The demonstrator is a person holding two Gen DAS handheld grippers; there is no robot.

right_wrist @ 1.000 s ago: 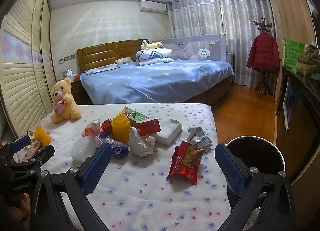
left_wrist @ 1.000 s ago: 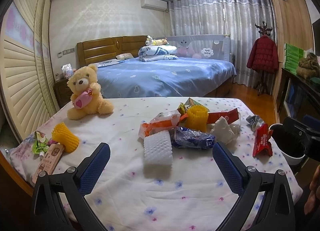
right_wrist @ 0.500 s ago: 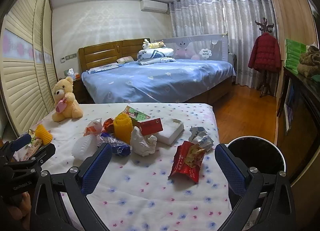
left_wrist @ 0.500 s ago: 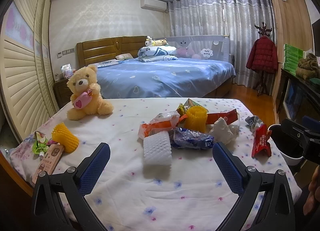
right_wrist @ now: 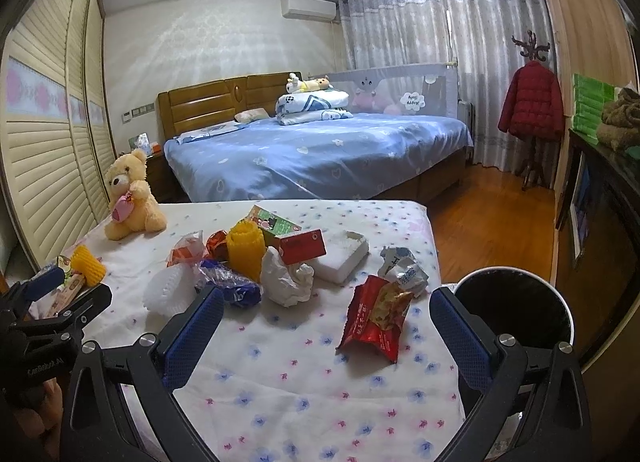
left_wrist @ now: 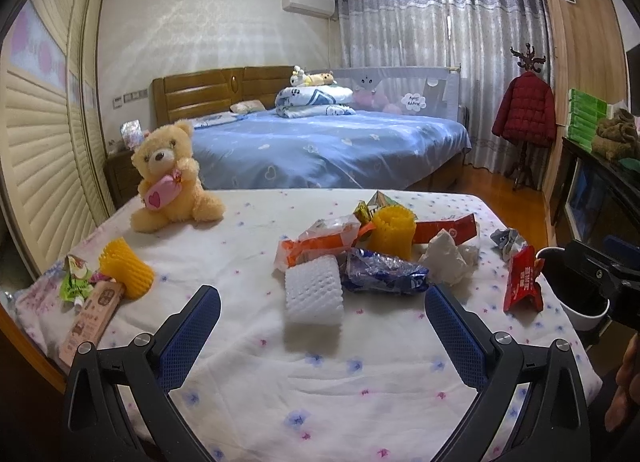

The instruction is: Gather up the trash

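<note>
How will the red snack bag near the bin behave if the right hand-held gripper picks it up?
The red snack bag looks crumpled and torn open, so it is probably light and floppy, and will likely fold between the fingers. Its glossy film may be slippery. Crumbs could spill from the open end, though none are visible.

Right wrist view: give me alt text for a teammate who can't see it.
Open, empty right tongs hover over a floral-cloth table, aimed at a red snack wrapper. Behind it lies a pile of wrappers, crumpled white paper and yellow foam netting; a black-lined bin stands right.
</note>
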